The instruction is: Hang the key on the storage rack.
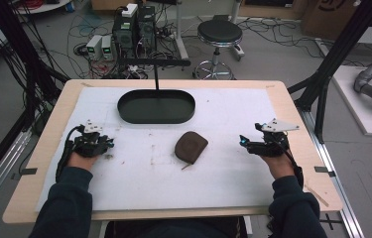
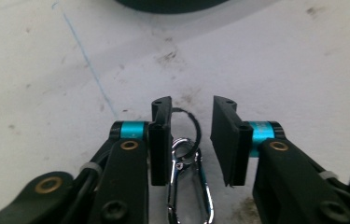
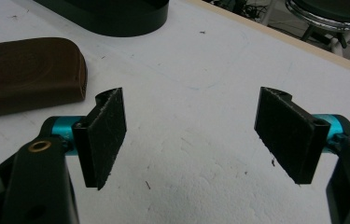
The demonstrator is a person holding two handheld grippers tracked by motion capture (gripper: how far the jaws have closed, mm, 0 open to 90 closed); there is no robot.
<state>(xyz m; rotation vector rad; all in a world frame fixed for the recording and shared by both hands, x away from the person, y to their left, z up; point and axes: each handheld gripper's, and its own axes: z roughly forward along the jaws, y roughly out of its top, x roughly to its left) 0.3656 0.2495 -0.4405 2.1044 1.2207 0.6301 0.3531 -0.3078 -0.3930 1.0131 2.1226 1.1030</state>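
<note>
We hold both grippers low over the white mat, one toward each side edge of the worktop.

Our left gripper has its jaws partly apart, and between them a silver carabiner clip on a thin dark loop lies on the mat; we cannot tell whether either pad touches it. Our right gripper is spread wide with nothing between its jaws. A brown leather pouch lies flat near the middle of the mat, well apart from both grippers. A dark oval tray sits toward the far edge, behind the pouch.
</note>
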